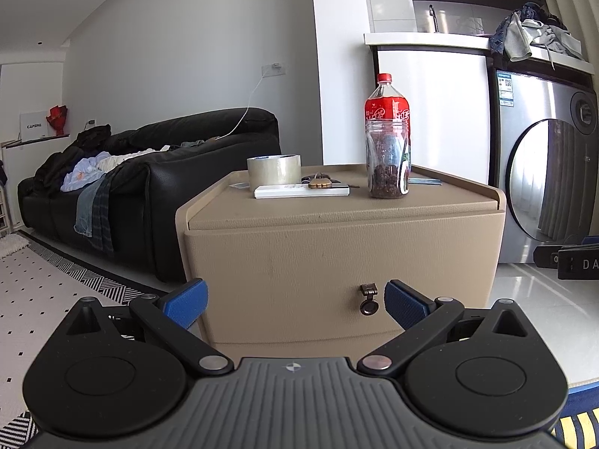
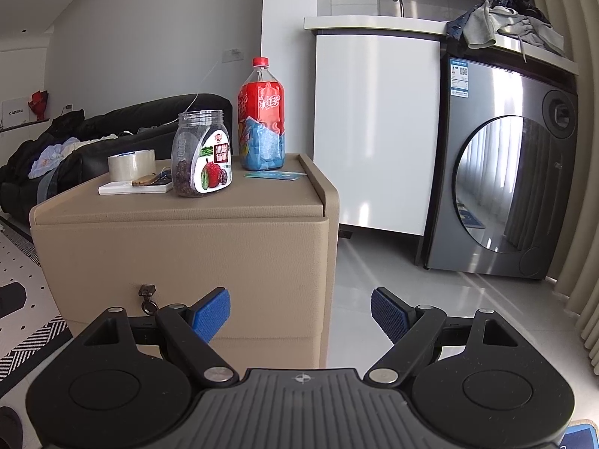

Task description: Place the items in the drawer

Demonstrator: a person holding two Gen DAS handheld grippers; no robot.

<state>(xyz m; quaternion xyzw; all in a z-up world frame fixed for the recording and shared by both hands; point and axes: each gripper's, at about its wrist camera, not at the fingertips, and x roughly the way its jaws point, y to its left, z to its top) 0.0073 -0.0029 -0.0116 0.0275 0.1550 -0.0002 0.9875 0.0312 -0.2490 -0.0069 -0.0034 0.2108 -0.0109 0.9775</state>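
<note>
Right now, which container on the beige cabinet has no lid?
The clear plastic jar of dark dried fruit: its mouth is open, while the tall red-labelled bottle behind it has a red cap.

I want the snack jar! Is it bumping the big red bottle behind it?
Apart. In the right wrist view, the snack jar stands in front of and beside the red-capped bottle, with grey wall showing between them. The left wrist view just overlaps them.

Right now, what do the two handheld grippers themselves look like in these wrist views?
Both look alike. The left gripper and right gripper each have two black linkage arms with silver pivot pins, ending in blue textured pads. Behind sit two round black housings and a ribbed grey centre plate with a small crosshair mark. No cables, hands or sleeves show.
</note>
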